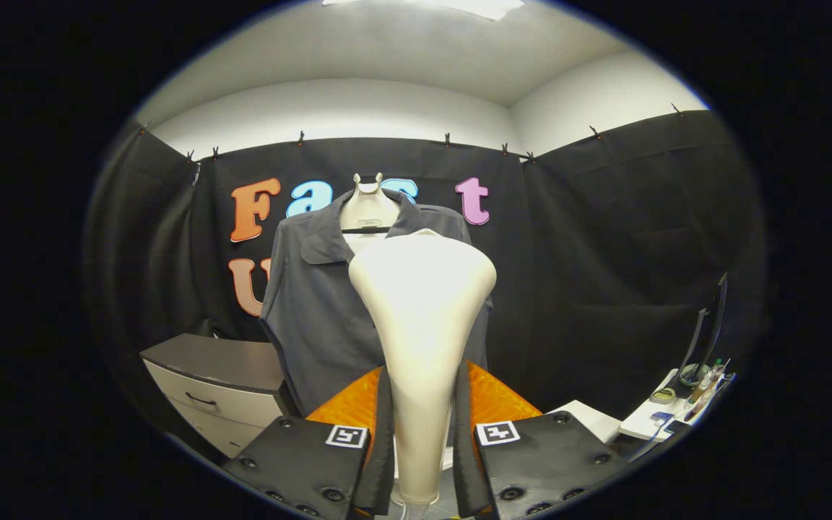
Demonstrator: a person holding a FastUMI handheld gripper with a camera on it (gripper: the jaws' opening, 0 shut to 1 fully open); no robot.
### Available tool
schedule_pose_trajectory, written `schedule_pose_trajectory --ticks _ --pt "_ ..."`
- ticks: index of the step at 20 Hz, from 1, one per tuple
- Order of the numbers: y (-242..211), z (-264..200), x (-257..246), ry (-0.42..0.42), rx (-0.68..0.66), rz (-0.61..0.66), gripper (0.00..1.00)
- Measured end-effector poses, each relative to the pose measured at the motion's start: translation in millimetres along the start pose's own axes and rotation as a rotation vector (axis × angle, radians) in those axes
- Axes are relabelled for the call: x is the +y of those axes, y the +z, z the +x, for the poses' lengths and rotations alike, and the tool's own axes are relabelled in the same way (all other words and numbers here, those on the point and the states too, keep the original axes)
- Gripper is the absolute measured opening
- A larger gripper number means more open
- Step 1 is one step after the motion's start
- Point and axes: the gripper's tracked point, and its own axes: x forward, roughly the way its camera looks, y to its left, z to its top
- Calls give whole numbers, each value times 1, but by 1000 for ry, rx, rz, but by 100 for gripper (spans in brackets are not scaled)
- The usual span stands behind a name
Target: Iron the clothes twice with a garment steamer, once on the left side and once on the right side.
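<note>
Black cloth walls close off the booth, white wall and ceiling above, a light panel overhead.

Gripper view: gripper (423,433) points forward, both fingers clamped on the neck of the garment steamer (422,318), one each side. The cream steamer head rises wide and flared just ahead of the fingers, and its back faces the camera. Grasp looks firm and centred.

Shirt (315,303), dark grey-blue with a collar, hangs on a pale hanger form (367,206) against the far cloth wall, beyond the steamer. Steamer head covers the shirt's middle and right part from this angle; left front panel and collar are plain to see. Cannot tell whether the head touches the fabric or sits short of it.

Progress, judging only from this: steamer is in hand and raised to chest height of the shirt, roughly central. Nothing shows which side is done. Both passes, left and right, count as open as far as I can see.

Around: low grey drawer cabinet (217,383) at near left, below the shirt's left hem. White table (640,422) at near right with small bottles and clutter, plus a dark monitor (708,332) on a stand. Neither sits in the stroke path. The cabinet could crowd a low left-side pass.
</note>
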Motion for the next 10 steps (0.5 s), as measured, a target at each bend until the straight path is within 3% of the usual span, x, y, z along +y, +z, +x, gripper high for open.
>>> schedule_pose_trajectory --ticks 10 --pt "17 -3 15 17 -36 8 41"
